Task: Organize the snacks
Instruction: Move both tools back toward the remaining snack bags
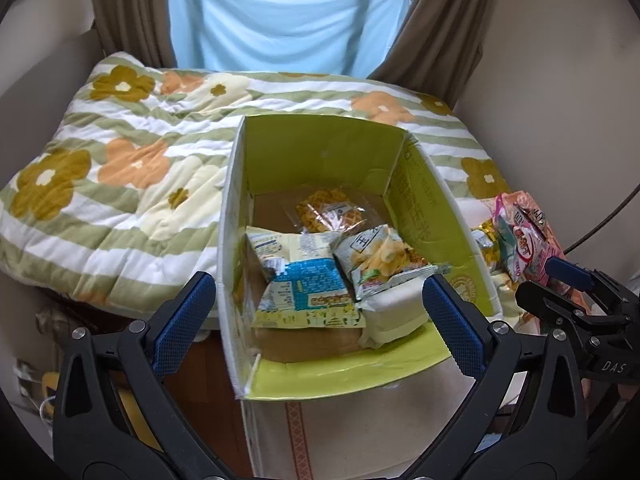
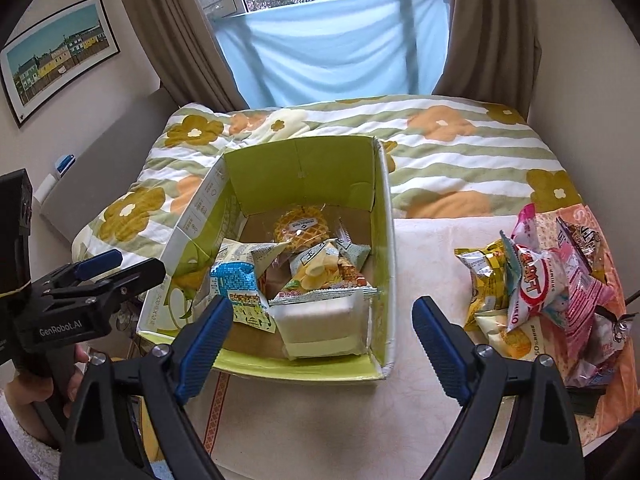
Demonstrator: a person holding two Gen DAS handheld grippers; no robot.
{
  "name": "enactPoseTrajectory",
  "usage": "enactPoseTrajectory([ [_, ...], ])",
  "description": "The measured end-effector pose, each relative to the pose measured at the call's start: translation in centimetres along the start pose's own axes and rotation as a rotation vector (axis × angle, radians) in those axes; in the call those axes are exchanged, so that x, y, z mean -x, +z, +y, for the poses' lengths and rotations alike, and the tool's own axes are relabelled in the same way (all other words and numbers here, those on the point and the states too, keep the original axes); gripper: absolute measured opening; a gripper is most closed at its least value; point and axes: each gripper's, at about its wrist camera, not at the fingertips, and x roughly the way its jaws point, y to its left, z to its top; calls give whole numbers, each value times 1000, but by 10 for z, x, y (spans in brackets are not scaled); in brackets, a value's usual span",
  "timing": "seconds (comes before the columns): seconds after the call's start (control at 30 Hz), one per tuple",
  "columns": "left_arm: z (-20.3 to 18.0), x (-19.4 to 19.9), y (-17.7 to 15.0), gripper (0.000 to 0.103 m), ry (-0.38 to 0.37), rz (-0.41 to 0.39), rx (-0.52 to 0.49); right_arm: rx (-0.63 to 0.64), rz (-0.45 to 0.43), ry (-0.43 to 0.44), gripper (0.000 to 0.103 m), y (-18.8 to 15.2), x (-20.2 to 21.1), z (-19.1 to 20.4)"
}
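A green cardboard box (image 2: pixel 304 160) stands open on the table. Inside it lie a waffle pack (image 2: pixel 300 226), a blue and yellow packet (image 2: pixel 236 284), a green chips packet (image 2: pixel 324 276) and a white wrapped block (image 2: pixel 320 324). Loose snack bags (image 2: pixel 540 292) are heaped to its right. My right gripper (image 2: pixel 322 346) hangs open above the box's near right corner, holding nothing. My left gripper (image 1: pixel 318 320) is open and empty over the box's (image 1: pixel 320 152) near edge, above the white block (image 1: pixel 394 312). In each wrist view the other gripper shows: the left (image 2: pixel 136 266) and the right (image 1: pixel 538 280).
A flowered quilt (image 2: pixel 460 152) covers the bed behind the box. A pale cloth (image 2: pixel 424 264) covers the table. Curtains and a blue sheet (image 2: pixel 340 48) hang at the window. A person's hand (image 2: pixel 24 392) grips the left tool's handle.
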Motion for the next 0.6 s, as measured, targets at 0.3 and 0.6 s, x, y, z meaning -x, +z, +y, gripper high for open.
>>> enactPoseTrajectory([
  [0.3, -103, 1, 1, 102, -23, -19, -40, -40, -62, -99, 89, -12, 52, -90],
  [0.6, -249, -46, -5, 102, -98, 61, -102, -77, -58, -252, 89, -33, 89, -206],
])
